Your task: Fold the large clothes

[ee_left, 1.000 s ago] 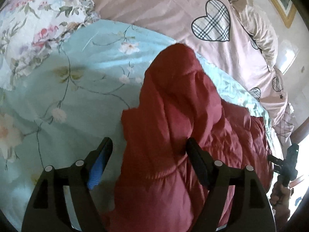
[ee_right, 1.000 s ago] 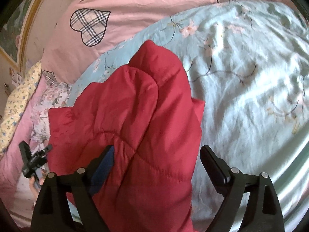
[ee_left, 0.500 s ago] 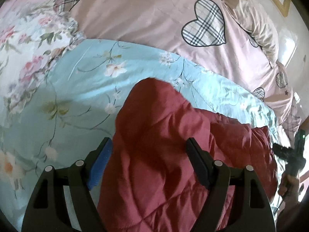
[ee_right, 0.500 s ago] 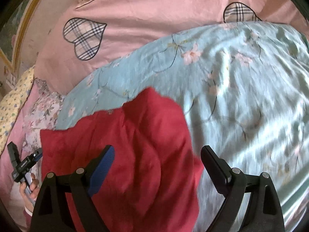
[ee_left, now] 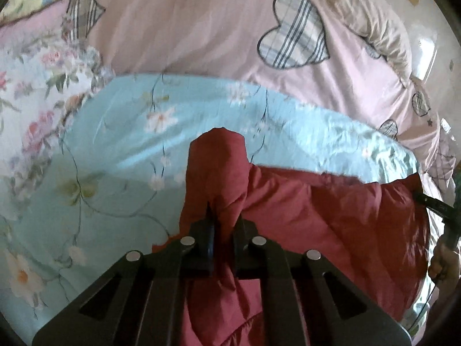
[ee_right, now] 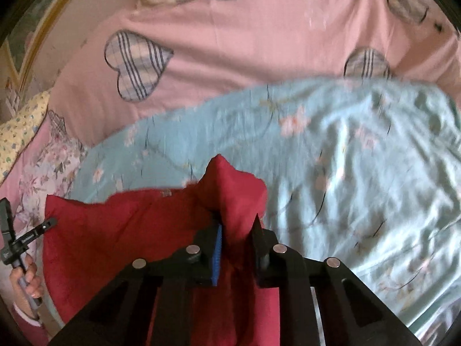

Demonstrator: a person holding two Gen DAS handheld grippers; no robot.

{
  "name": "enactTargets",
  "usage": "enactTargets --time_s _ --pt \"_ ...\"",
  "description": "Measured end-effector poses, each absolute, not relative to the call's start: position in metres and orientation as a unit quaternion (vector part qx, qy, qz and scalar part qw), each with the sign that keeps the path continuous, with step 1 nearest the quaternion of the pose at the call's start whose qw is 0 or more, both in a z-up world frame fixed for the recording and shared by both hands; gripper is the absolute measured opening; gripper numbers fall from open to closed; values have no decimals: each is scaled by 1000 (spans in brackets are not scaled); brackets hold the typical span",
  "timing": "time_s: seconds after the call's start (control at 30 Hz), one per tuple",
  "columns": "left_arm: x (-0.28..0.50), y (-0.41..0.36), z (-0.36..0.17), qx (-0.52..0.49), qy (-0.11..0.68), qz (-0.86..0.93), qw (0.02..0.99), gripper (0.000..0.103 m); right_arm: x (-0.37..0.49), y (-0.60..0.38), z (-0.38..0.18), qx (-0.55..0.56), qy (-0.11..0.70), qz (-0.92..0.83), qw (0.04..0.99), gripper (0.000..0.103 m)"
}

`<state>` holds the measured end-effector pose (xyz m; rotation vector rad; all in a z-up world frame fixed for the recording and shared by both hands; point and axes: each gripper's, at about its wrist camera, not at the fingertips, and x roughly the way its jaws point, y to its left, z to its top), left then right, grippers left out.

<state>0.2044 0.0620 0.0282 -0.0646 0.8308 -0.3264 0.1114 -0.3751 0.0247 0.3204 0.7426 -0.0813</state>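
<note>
A red padded jacket (ee_left: 331, 210) lies on a light blue floral quilt (ee_left: 115, 150). My left gripper (ee_left: 223, 219) is shut on a bunched corner of the jacket, which sticks up between the fingers. In the right wrist view the jacket (ee_right: 115, 230) spreads to the left, and my right gripper (ee_right: 236, 227) is shut on another raised corner of it. Each gripper shows at the edge of the other's view, held in a hand: the right one (ee_left: 435, 204) and the left one (ee_right: 17, 242).
The quilt (ee_right: 360, 173) covers the near half of a bed. Behind it lies a pink duvet (ee_left: 201, 28) with checked heart patches. A floral pillow (ee_left: 34, 92) lies at the left, a beige pillow (ee_left: 380, 31) at the far right.
Both grippers were open over the jacket and have closed, each pinching a corner of the red fabric. The jacket now lies lower and nearer in both views.
</note>
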Motion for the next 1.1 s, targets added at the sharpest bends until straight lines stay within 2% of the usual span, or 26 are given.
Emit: enactTargets --time_s 0.17,0.43,0.77,1.1 --pt "227 52 38 -28 392 -142 908 7 129 -376 36 142 347 -74 924 14" --pt "271 36 -7 -27 443 -110 889 7 159 -396 -10 171 389 -111 899 12" --pt "285 29 -39 -26 466 -101 879 7 174 -399 -43 171 411 -129 886 12" --pt "288 29 -48 -25 472 -98 876 9 177 -402 -50 176 416 -133 882 11"
